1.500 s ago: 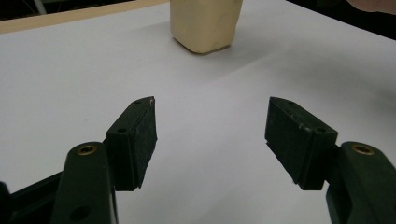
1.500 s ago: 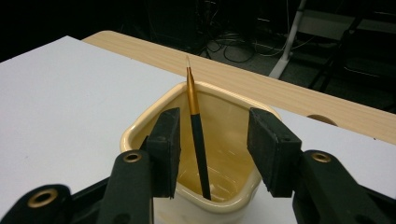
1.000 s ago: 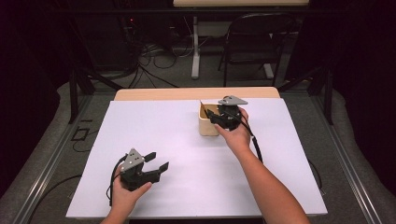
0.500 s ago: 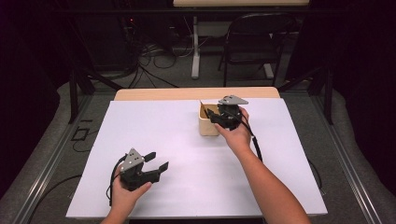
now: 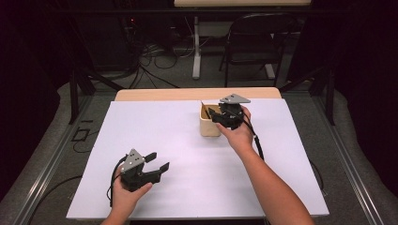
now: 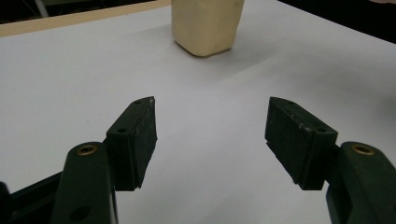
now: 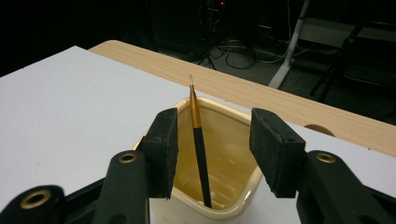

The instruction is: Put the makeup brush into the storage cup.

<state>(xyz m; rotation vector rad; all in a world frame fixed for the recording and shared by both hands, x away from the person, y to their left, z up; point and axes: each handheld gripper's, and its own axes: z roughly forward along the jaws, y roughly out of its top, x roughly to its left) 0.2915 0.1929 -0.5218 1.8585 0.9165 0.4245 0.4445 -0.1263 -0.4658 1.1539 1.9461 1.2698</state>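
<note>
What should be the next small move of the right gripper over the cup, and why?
Probably close the right gripper on the brush. The brush stands tilted in the cream cup, its shaft between the open jaws but touching neither pad, so a gentle squeeze should catch it.

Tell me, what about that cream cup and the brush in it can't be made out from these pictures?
- Brush: its lower end is hidden in the cup's bottom in the right gripper view; in the high view it is too small to read.
- Cup: its rim is cut off by the top edge of the left gripper view.
- Cup's near wall: covered by the right gripper in the right gripper view.
- Right gripper's jaws: too small in the high view.
</note>
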